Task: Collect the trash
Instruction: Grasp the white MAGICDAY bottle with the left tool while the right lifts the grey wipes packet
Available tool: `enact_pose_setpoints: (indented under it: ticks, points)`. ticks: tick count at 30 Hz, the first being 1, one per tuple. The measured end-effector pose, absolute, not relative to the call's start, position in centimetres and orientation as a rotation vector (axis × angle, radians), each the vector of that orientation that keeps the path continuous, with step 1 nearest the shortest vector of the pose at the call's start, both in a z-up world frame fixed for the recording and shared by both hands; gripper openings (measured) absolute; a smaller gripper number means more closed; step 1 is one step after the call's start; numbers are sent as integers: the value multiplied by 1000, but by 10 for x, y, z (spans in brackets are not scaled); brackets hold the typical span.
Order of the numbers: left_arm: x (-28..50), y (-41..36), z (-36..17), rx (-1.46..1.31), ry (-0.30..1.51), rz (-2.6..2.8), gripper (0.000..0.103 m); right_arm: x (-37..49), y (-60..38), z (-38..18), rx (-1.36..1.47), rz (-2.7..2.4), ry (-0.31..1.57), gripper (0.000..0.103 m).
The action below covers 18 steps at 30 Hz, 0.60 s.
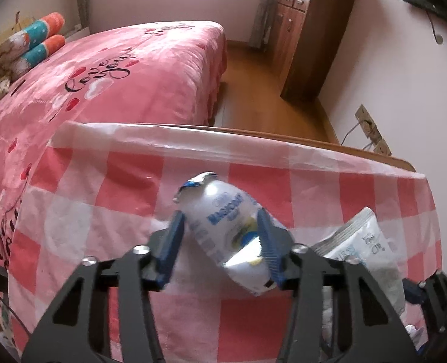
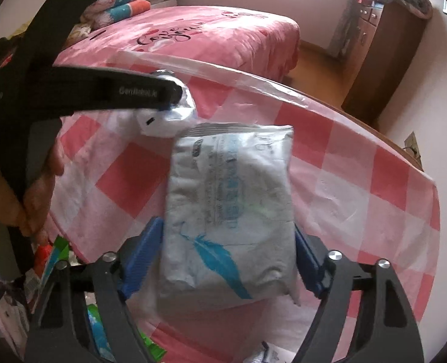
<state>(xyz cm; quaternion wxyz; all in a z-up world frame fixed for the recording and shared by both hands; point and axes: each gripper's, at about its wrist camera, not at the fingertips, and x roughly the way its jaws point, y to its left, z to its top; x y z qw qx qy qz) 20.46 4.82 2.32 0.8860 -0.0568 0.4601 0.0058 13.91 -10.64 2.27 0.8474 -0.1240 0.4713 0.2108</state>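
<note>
A small white yogurt bottle [image 1: 223, 224] with a torn foil lid hangs tilted over the pink checked tablecloth [image 1: 284, 178]. My left gripper [image 1: 220, 214] is shut on it, with a blue pad on each side. The right wrist view shows that gripper [image 2: 172, 103] reaching in from the left with the bottle [image 2: 166, 121]. A white tissue packet [image 2: 229, 205] with a blue feather print stands between the blue fingers of my right gripper [image 2: 226, 225], which is shut on its sides. The same packet [image 1: 362, 242] shows at the right of the left wrist view.
A bed [image 1: 126, 69] with a pink cover lies beyond the table. A brown wooden cabinet [image 1: 311, 39] stands by the far wall, and wall sockets [image 1: 371, 130] sit to the right. Green and white wrappers [image 2: 51, 260] lie low on the left. A hand [image 2: 36, 187] holds the left tool.
</note>
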Motion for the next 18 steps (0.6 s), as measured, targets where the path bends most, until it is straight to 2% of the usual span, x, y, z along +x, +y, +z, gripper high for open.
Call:
enact_pose_setpoints:
  ticks: [10, 18]
  points:
    - [188, 71, 25, -209, 956, -33, 39, 106, -111, 28, -293, 423, 905, 62]
    - [156, 80, 42, -238, 920, -92, 38, 80, -129, 62, -190, 402, 790, 60]
